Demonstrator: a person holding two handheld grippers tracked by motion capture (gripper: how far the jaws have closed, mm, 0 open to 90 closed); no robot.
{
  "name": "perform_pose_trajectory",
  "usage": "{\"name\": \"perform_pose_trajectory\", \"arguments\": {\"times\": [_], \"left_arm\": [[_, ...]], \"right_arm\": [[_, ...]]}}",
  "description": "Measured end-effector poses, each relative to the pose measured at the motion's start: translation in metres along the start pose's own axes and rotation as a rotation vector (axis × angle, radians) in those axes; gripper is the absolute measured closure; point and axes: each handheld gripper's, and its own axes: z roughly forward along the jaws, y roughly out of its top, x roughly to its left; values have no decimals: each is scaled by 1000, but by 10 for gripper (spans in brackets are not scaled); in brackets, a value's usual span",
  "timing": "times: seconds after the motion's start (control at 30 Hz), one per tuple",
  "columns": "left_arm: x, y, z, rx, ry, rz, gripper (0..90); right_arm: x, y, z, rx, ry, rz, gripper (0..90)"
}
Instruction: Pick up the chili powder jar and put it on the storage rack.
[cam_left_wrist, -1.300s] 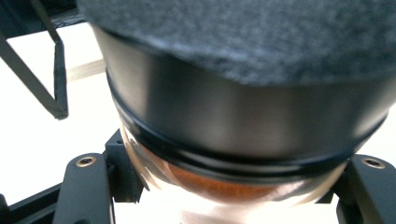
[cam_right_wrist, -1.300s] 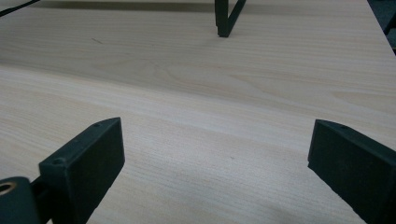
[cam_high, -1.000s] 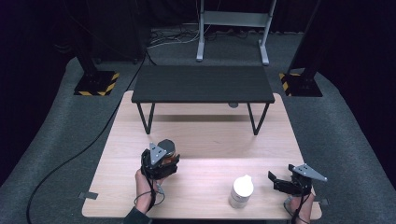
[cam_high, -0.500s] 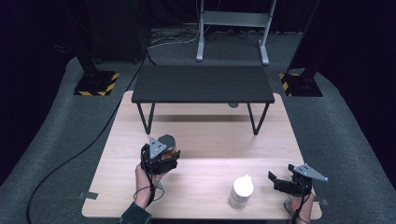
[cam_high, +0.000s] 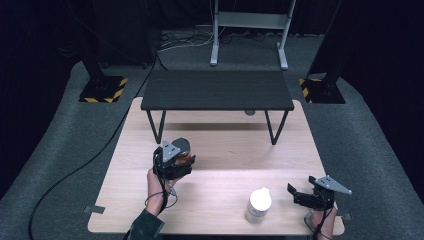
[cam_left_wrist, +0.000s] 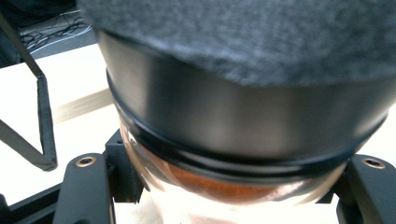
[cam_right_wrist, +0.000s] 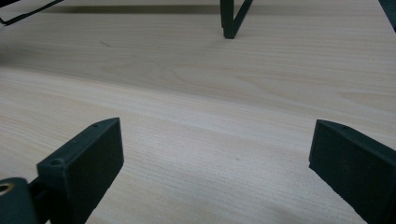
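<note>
A clear jar with a black lid and orange-brown contents (cam_high: 183, 149) sits between the jaws of my left gripper (cam_high: 176, 161) at the table's left middle. In the left gripper view the jar (cam_left_wrist: 243, 140) looms close, its lid topped with grey felt, and my jaws are shut on its glass body just below the lid. A white bottle (cam_high: 259, 204) stands near the front edge. My right gripper (cam_high: 296, 194) rests low at the front right, open, with bare wood between its fingertips (cam_right_wrist: 88, 163).
A low black bench (cam_high: 217, 90) stands across the back of the wooden table (cam_high: 220, 165), its thin legs (cam_right_wrist: 229, 18) ahead of the right gripper. A metal stand and black floor bases with yellow stripes lie beyond the table.
My left gripper and the jar have shifted slightly toward the bench and to the right. The right gripper and the white bottle have stayed put.
</note>
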Motion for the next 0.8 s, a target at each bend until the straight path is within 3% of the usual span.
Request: {"name": "perform_pose_trajectory", "arguments": {"times": [0.8], "left_arm": [[9, 27, 12, -6, -11, 24, 318]], "right_arm": [[-1, -1, -1, -8, 4, -2, 17]]}}
